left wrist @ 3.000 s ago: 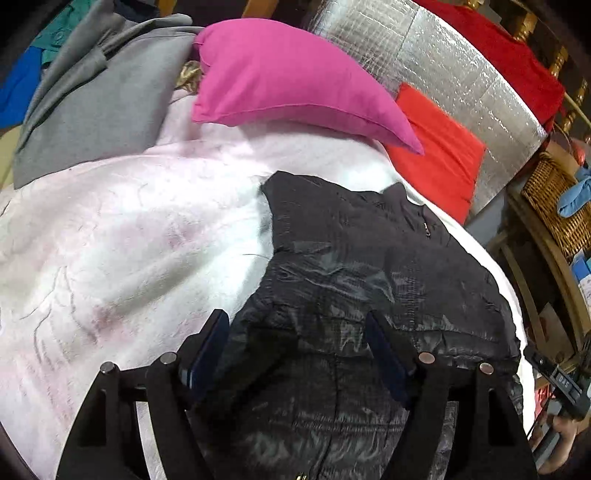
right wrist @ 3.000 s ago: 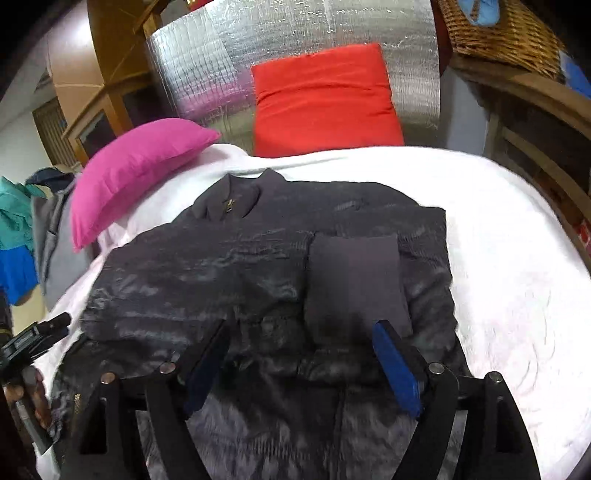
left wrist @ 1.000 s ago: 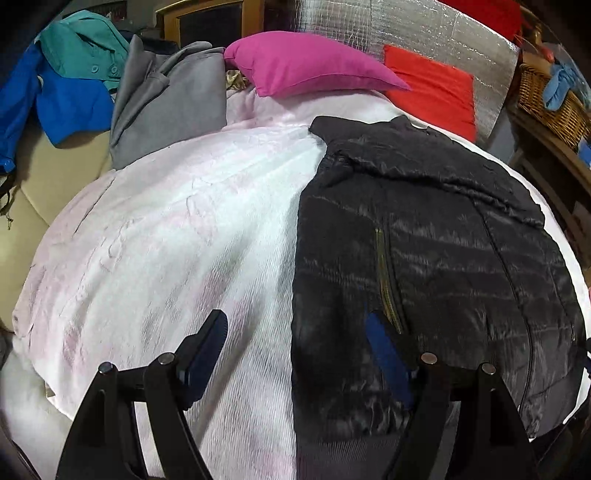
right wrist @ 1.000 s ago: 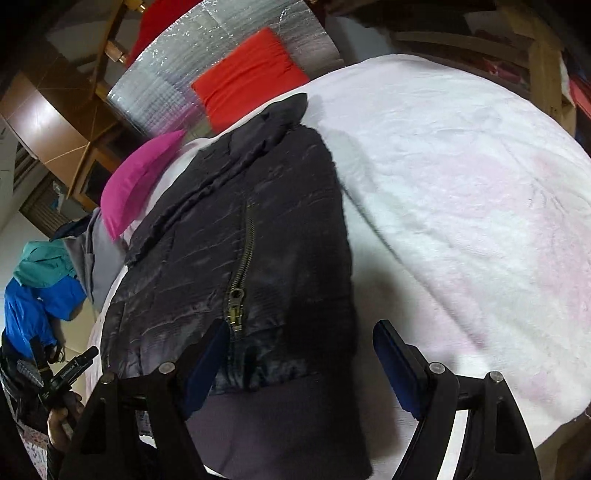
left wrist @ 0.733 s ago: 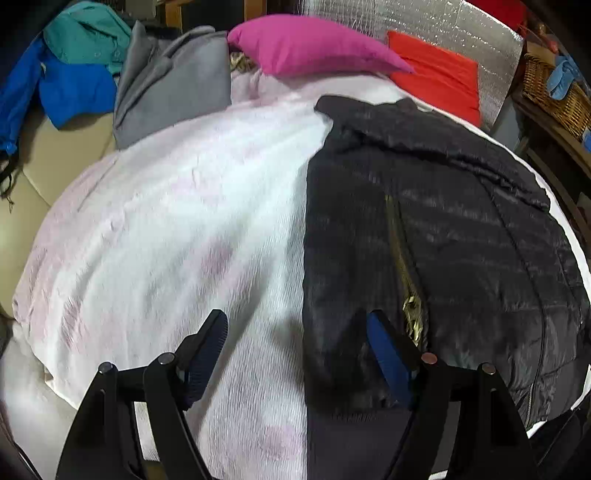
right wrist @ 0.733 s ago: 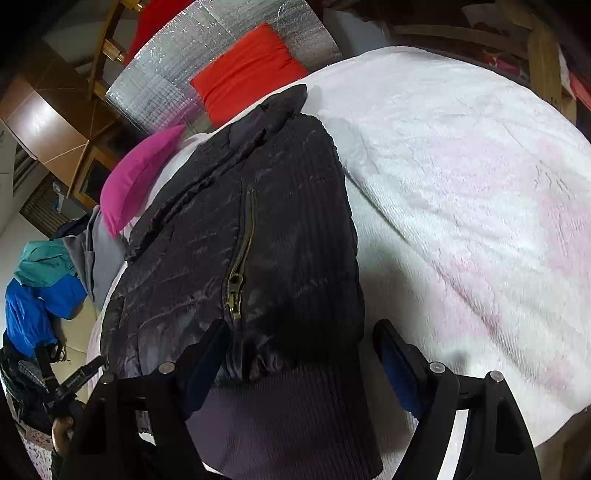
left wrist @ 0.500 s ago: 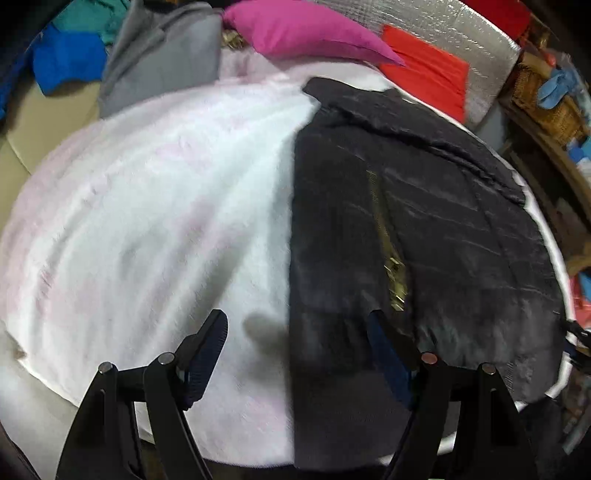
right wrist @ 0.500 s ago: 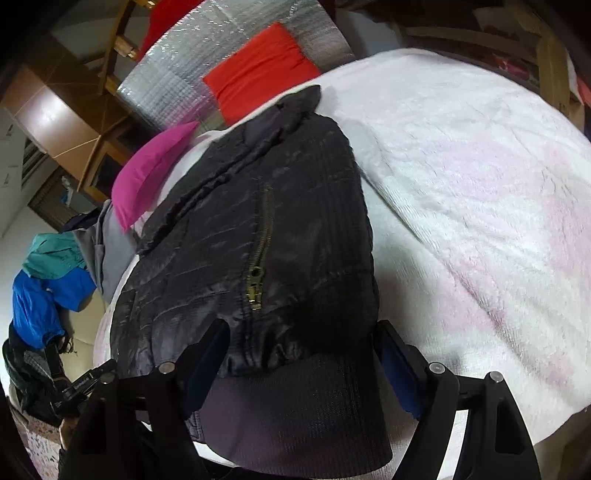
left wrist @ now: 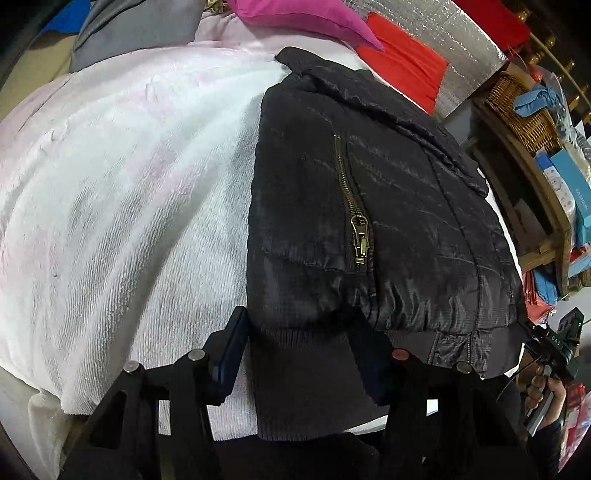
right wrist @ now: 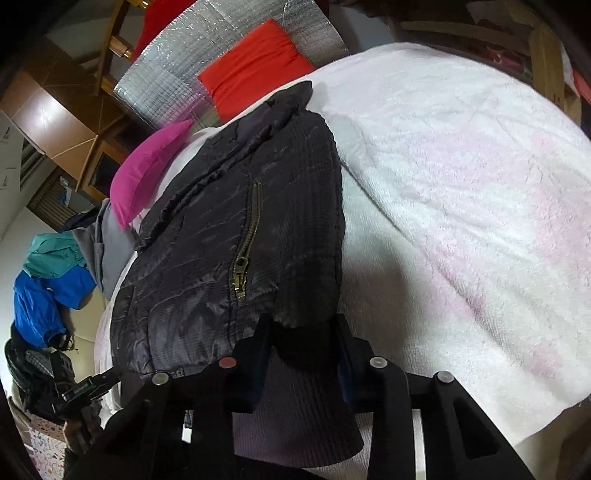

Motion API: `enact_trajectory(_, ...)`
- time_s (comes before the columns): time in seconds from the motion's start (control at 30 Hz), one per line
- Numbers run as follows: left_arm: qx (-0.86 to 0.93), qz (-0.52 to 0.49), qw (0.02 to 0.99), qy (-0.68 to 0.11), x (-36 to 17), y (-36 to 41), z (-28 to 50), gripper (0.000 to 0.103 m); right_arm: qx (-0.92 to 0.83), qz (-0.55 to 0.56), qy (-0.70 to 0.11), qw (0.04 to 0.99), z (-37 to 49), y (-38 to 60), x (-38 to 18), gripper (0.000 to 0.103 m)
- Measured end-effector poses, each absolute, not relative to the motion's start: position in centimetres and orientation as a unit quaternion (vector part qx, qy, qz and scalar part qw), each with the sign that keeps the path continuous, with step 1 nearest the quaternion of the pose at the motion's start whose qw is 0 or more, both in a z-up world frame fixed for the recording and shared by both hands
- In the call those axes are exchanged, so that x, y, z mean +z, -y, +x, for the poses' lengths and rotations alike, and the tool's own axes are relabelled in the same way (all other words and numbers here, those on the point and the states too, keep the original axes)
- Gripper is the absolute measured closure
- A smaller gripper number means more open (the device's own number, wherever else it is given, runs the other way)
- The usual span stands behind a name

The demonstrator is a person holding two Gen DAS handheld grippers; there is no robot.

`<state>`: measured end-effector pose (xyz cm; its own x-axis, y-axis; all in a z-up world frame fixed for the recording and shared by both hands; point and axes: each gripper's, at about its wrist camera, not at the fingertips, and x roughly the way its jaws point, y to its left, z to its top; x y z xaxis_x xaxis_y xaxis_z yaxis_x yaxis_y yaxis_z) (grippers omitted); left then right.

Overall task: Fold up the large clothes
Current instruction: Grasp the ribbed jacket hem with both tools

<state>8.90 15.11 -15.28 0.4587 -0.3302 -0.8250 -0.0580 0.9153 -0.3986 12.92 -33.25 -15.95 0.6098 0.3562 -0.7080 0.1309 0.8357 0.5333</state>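
Two grippers at the near bed edge, both on the ribbed hem of one black jacket [left wrist: 369,192]. Left gripper [left wrist: 306,354]: fingers [left wrist: 231,350] just closing, hem corner between them, left pad at the cloth's outer edge; cannot tell whether the pads press yet. Right gripper [right wrist: 301,350]: fingers [right wrist: 258,354] just closing too, now clamped on the bunched hem at the jacket's other near corner. Jacket folded into a long strip, lying flat on one white blanket [left wrist: 122,192], hem hanging over the near edge, collar at the far end, two brass pocket zips up, one to each wrist view. Wide bare blanket on either side of the strip, left and right edges of the bed well apart from it. Beyond the collar: one pink pillow [left wrist: 295,18], one red cushion [right wrist: 255,62] against one silver foil panel [right wrist: 192,62]. Off the far left corner: one grey garment [left wrist: 136,33], one blue and one teal [right wrist: 51,254]. Wooden shelf with one wicker basket [left wrist: 524,118] close along the right side.
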Motion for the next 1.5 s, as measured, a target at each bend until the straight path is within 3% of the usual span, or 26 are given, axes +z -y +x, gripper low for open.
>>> enact_trajectory(0.2,-0.085,-0.174,0.828,-0.525,-15.7,-14.8,8.9,0.042,0.074,0.292,-0.442,0.845,13.1,33.3,-17.0,0.062)
enact_trajectory(0.27,-0.082,-0.162,0.832,-0.524,-15.4,-14.5,8.8,0.051,0.07,0.288,-0.446,0.845,13.0,33.2,-17.1,0.075)
enact_trajectory(0.33,-0.071,-0.147,0.838,-0.521,-15.0,-14.2,8.8,0.078,0.075,0.288,-0.444,0.845,12.8,33.0,-16.7,0.086)
enact_trajectory(0.37,-0.074,-0.148,0.838,-0.519,-14.8,-14.3,8.8,0.085,0.08,0.288,-0.442,0.846,12.8,32.9,-16.2,0.089)
enact_trajectory(0.43,-0.087,-0.169,0.845,-0.5,-13.3,-14.9,8.1,0.088,0.095,0.297,-0.428,0.848,12.4,32.8,-14.6,0.09)
enact_trajectory(0.63,-0.091,-0.177,0.87,-0.451,-10.1,-15.6,6.1,0.09,0.132,0.307,-0.388,0.859,11.0,32.4,-10.6,0.091)
enact_trajectory(0.87,-0.078,-0.205,0.842,-0.492,-14.5,-16.6,6.2,0.087,0.108,0.325,-0.438,0.831,10.9,32.9,-15.7,0.09)
enact_trajectory(0.97,-0.073,-0.218,0.837,-0.497,-15.4,-17.0,6.6,0.078,0.101,0.355,-0.441,0.818,11.0,33.5,-17.4,0.075)
enact_trajectory(1.03,-0.075,-0.231,0.833,-0.496,-15.5,-17.2,6.7,0.077,0.106,0.367,-0.436,0.815,11.0,33.6,-18.0,0.07)
enact_trajectory(1.27,-0.077,-0.227,0.828,-0.507,-16.3,-16.6,7.4,0.066,0.132,0.385,-0.438,0.801,11.0,33.7,-18.9,0.062)
enact_trajectory(1.3,-0.078,-0.226,0.829,-0.506,-16.3,-16.5,7.5,0.066,0.134,0.373,-0.442,0.805,11.1,33.3,-18.8,0.062)
enact_trajectory(1.33,-0.076,-0.219,0.832,-0.505,-16.3,-16.1,7.7,0.068,0.132,0.362,-0.445,0.808,11.1,33.0,-18.6,0.077)
enact_trajectory(1.37,-0.073,-0.204,0.835,-0.505,-16.1,-15.8,7.7,0.081,0.133,0.357,-0.449,0.809,11.2,32.7,-18.4,0.09)
enact_trajectory(1.5,-0.071,-0.19,0.843,-0.499,-14.6,-15.1,8.1,0.089,0.152,0.359,-0.433,0.813,10.9,32.5,-16.2,0.094)
